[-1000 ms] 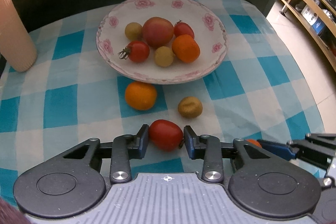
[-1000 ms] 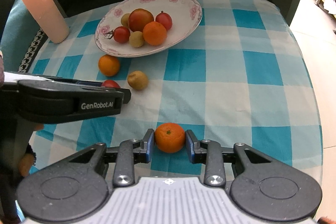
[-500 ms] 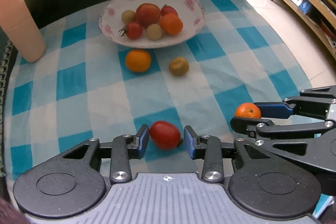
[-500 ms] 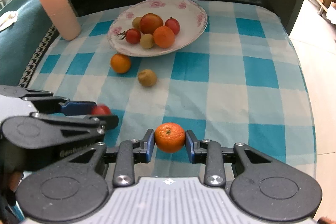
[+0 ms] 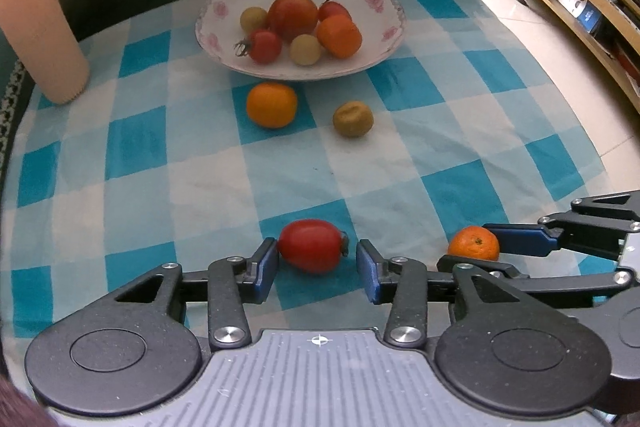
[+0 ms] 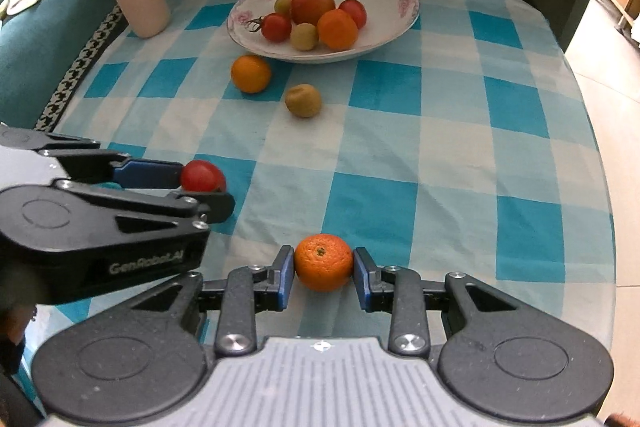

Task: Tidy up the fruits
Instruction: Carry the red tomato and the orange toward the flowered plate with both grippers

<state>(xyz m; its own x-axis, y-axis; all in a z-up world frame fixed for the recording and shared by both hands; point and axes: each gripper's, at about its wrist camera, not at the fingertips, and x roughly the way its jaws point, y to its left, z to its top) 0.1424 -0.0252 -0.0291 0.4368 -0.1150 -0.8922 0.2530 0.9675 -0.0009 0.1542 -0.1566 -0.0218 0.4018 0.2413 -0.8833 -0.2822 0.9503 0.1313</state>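
Progress: plate (image 5: 384, 39) at upper centre of the left wrist view already carries six fruits; four are off it, so judged a bit over halfway.
Loose on cloth: orange (image 5: 271, 105) and brownish fruit (image 5: 353, 119) lie just below the plate rim, apart from each other and untouched.
Left gripper (image 5: 316, 267): bottom centre of its own view, jaws apart around the red tomato (image 5: 311, 246); left pad touches or nearly touches it, clear gap at the right pad. Jaws have just been opening, tomato between them.
Tomato place: on the checked tablecloth (image 5: 140, 187), lower centre, well short of the plate.
Right gripper (image 6: 323, 275): bottom centre of its own view, clamped on the mandarin (image 6: 323, 261), both pads pressing its sides.
Mandarin place: lower centre of the right wrist view, far from the plate; whether lifted or resting, cannot tell.
Change from earlier frame: a second ago the left jaws hugged the tomato with the plate close above; now the gap is wider and the plate sits farther up the frame. Right grip unchanged.
Left to do: four fruits to the plate, judged.
Other: pink ribbed cylinder (image 5: 36, 19) at upper left, not involved.
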